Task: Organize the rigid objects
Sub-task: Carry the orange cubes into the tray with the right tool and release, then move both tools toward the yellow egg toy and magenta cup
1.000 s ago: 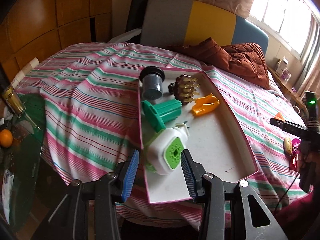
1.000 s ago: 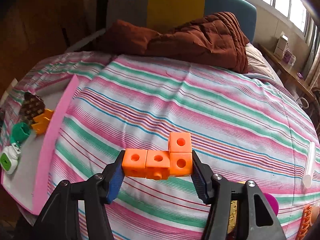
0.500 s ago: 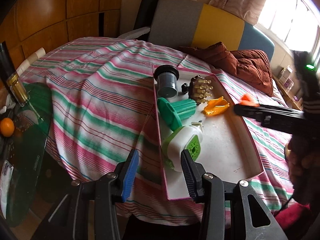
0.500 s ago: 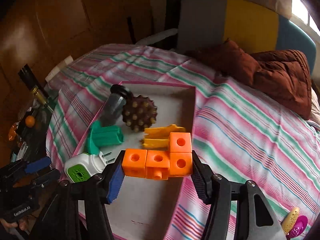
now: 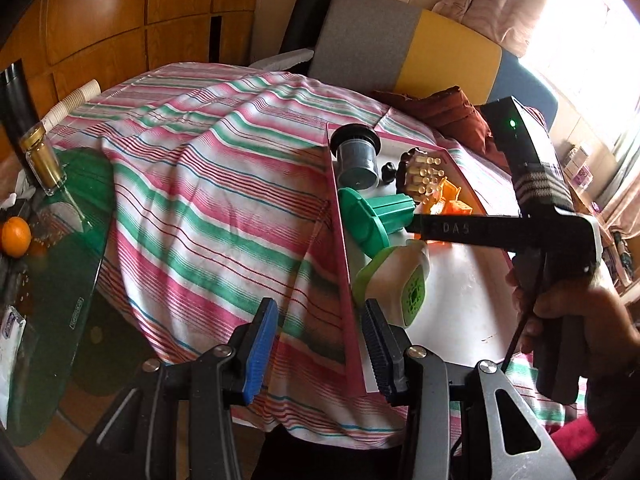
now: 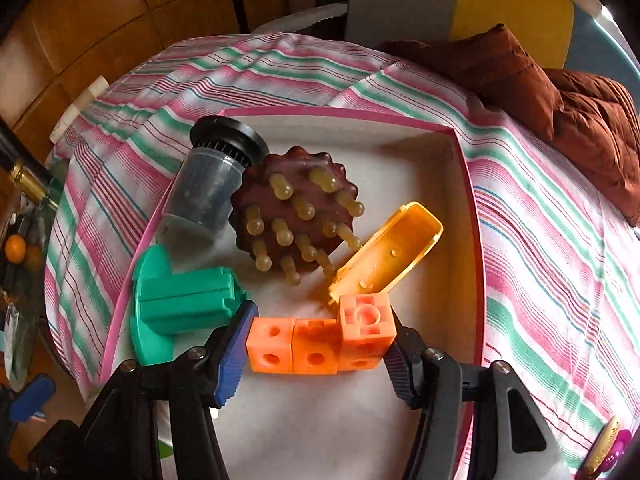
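Two handheld grippers work over a pink-edged tray (image 6: 476, 216) on a bed with a striped cover (image 5: 208, 184). The right gripper (image 6: 316, 354) is low over the tray's white floor and pinches an L-shaped piece of orange cubes (image 6: 320, 340) between its pads, three cubes in a row with a fourth stacked on the right end. Whether the cubes touch the floor cannot be told.

Just beyond the cubes, a yellow-orange plastic shell (image 6: 388, 256) lies open side up, its near end touching the stacked cube. Left of it sits a brown round brush (image 6: 296, 212) with pale knobbed pegs. A dark clear jar (image 6: 212, 184) with a black ribbed lid leans on the tray's left wall, touching the brush. A green flanged spool (image 6: 180, 308) lies on its side beside the left fingertip.

The left gripper (image 5: 320, 352) hovers at the tray's near corner, jaws spread, holding nothing. Just past it rests a white and green plug device (image 5: 400, 284).

Beyond the tray, a brown quilt (image 6: 560, 100) is bunched up.
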Motion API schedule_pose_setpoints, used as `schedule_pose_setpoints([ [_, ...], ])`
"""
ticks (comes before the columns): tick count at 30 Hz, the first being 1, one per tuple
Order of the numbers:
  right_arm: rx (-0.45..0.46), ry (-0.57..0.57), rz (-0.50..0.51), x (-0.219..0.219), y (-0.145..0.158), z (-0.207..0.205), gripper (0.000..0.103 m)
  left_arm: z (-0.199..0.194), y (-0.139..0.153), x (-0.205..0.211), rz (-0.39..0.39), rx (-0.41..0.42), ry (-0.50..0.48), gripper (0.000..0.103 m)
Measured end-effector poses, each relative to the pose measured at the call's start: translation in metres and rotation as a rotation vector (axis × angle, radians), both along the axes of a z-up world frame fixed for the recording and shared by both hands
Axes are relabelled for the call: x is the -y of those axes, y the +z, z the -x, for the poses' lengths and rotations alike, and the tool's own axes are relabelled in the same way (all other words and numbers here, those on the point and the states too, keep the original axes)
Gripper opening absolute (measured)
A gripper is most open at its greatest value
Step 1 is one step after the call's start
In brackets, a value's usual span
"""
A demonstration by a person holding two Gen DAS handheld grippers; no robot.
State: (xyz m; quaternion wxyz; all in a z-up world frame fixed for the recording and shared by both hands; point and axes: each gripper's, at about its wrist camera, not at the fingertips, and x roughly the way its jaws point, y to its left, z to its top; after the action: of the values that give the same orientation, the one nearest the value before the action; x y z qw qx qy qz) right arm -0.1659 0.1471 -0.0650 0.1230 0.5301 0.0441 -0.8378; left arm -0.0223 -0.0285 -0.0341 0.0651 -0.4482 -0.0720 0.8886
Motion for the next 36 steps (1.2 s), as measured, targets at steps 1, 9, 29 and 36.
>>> schedule_pose_setpoints([
  [1,-0.004,0.004,0.002,0.000,0.000,-0.002,0.060,0.000,0.000,0.000,0.002,0.000,0.000,0.045],
  [9,-0.072,0.004,0.026,-0.009,0.012,-0.019,0.063,0.000,0.001,-0.001,0.022,-0.004,-0.002,0.045],
  [29,-0.218,-0.032,0.043,-0.029,0.050,-0.065,0.064,-0.010,0.013,-0.016,0.058,-0.037,-0.034,0.045],
  [36,-0.266,-0.061,0.012,-0.055,0.062,-0.083,0.064,-0.013,0.017,-0.020,0.067,-0.051,-0.047,0.045],
])
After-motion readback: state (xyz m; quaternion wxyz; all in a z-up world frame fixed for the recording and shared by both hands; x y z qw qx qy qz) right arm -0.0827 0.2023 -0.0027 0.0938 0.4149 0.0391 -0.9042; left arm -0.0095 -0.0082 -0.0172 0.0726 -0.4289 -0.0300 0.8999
